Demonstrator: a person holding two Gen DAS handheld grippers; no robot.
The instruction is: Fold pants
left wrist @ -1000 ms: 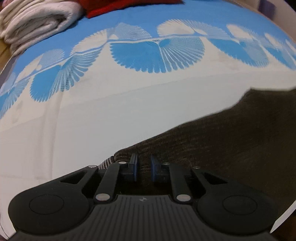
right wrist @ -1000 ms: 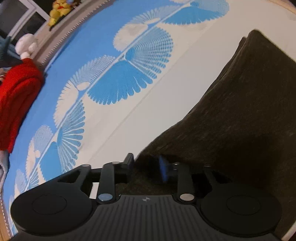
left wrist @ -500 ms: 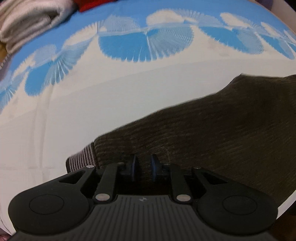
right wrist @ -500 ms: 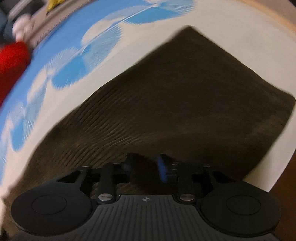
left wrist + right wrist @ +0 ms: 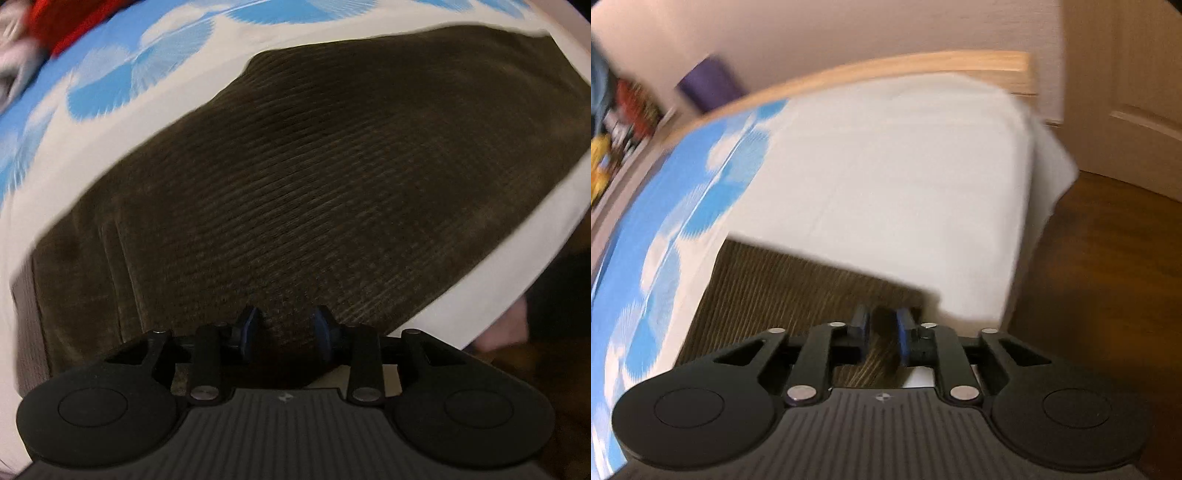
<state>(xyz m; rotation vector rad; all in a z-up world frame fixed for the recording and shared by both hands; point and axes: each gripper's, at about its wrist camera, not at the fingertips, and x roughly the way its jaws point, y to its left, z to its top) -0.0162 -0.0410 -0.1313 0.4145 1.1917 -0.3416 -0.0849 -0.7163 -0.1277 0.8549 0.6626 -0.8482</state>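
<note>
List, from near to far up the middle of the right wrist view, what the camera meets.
right gripper, jaws opening around a fold of cloth → brown ribbed pants → white bedsheet → wooden bed frame → wall.

Dark brown corduroy pants [image 5: 314, 166] (folded) on bed

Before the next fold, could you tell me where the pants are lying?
The brown pants lie spread on the white part of the bed cover, near its floor-side edge, beside the blue pattern.
</note>
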